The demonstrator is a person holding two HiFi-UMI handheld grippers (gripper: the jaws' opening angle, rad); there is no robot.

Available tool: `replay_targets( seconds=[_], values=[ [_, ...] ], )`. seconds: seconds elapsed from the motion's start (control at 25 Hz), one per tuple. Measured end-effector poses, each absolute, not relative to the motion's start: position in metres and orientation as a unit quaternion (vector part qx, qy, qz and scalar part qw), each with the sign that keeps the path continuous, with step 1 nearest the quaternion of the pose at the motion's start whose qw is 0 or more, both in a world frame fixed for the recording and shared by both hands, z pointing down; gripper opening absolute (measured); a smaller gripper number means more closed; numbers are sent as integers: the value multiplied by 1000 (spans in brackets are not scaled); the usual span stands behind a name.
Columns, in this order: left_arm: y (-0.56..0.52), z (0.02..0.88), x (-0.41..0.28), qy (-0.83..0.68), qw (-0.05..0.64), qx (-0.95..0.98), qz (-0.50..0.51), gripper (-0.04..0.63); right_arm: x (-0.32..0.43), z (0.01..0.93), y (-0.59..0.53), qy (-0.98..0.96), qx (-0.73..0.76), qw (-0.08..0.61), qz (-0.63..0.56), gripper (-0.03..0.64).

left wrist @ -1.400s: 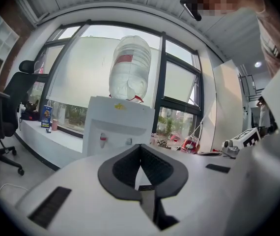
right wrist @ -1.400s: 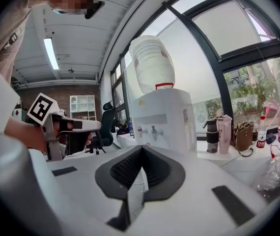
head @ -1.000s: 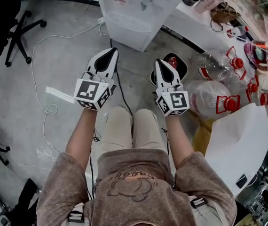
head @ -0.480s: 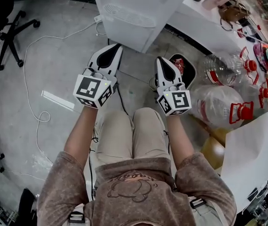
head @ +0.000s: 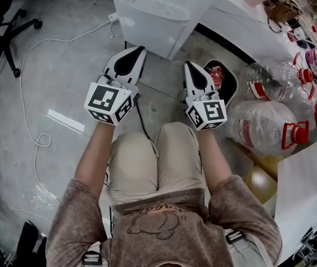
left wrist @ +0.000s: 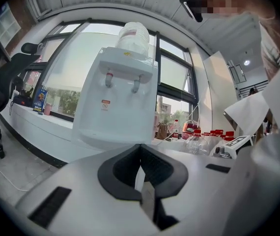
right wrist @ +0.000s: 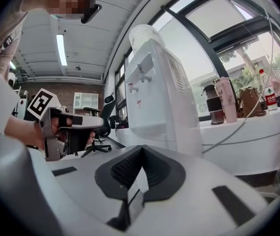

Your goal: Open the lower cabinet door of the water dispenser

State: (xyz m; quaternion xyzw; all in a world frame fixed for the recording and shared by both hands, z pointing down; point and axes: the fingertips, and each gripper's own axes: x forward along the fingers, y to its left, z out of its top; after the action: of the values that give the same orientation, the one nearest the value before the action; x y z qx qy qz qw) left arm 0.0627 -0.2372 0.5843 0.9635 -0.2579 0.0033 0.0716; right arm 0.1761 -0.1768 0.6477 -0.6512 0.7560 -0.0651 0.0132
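The white water dispenser [head: 158, 13] stands on the floor at the top middle of the head view. From above only its upper front and drip grille show, and its lower cabinet door is hidden. My left gripper [head: 138, 51] points at its base, a short way off, with its jaws together and empty. My right gripper [head: 188, 65] hangs level beside it, a little further back, shut on nothing. In the left gripper view the dispenser [left wrist: 118, 97] rises behind the closed jaws of that gripper [left wrist: 140, 146]. The right gripper view has the dispenser [right wrist: 159, 97] beyond the gripper [right wrist: 142, 147].
A black bin [head: 221, 80] with red scraps sits right of the dispenser, next to large clear bottles [head: 261, 125] with red caps. A white counter [head: 247, 35] runs along the right. A cable [head: 36, 110], a white strip [head: 65, 121] and an office chair [head: 8, 29] are at the left.
Both grippers have sunk and come closer to the dispenser's base. The dispenser's taps have slid out of the head view's top edge. Both pairs of jaws stay together.
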Motion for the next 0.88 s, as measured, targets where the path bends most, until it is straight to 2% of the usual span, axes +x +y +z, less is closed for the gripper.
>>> replay_targets(
  seconds=[0.2, 0.4, 0.6, 0.68, 0.88],
  values=[
    [-234, 593, 62, -263, 74, 962, 5, 17, 180, 654, -179, 762, -644, 16, -65, -1],
    [-227, 591, 60, -263, 73, 962, 3, 17, 180, 655, -183, 776, -626, 21, -74, 111],
    [-225, 591, 56, -268, 73, 961, 2, 17, 176, 665, -193, 796, -599, 14, -88, 302],
    [-224, 591, 54, -270, 75, 960, 0, 17, 177, 668, -198, 801, -591, 10, -89, 336],
    [-218, 591, 52, -267, 71, 961, 3, 17, 195, 679, -223, 795, -600, -15, -84, 347]
  ],
)
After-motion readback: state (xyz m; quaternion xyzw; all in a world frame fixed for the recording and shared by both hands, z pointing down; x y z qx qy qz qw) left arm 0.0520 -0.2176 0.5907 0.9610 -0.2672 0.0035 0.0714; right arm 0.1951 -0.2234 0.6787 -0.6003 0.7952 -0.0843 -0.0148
